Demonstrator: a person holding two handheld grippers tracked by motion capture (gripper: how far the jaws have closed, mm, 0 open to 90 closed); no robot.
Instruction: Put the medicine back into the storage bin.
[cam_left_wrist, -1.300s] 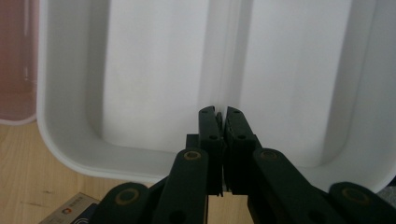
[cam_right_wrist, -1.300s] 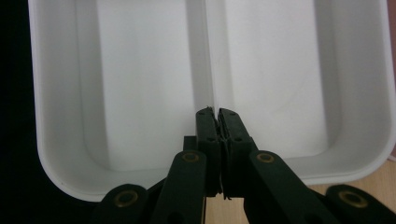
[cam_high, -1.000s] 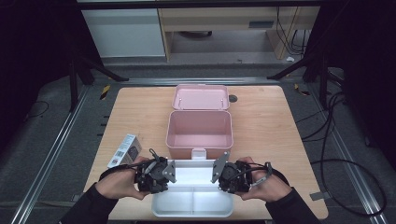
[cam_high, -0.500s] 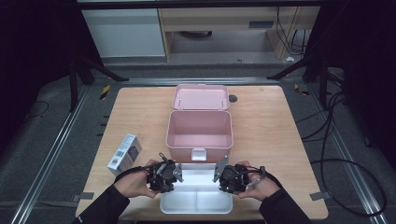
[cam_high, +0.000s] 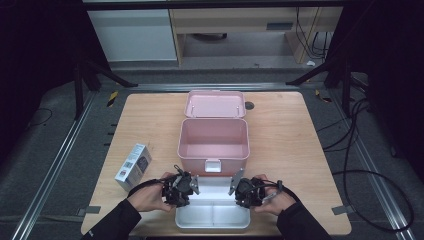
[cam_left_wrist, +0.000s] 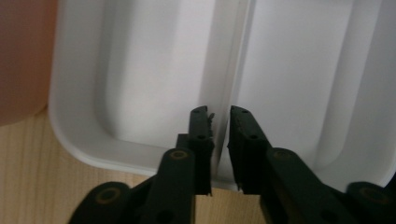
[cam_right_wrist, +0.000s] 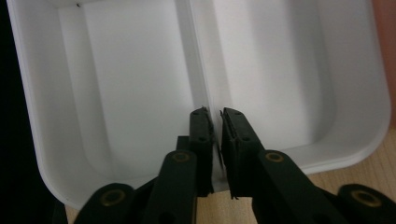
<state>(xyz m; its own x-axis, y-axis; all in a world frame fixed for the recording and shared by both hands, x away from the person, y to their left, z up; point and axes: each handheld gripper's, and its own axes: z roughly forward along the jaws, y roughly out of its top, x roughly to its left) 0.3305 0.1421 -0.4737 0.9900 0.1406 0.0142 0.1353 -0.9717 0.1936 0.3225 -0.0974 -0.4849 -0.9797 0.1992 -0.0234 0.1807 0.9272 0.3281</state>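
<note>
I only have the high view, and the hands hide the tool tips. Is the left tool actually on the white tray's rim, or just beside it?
Observer: On it. In the left gripper view the left tool has one jaw inside and one outside the white tray's side wall, nearly closed on it.
Operator: Where along that wall?
Observer: Right where the centre divider meets it.
Operator: And the right tool?
Observer: The right tool pinches the opposite wall the same way, also at the divider's end.
</note>
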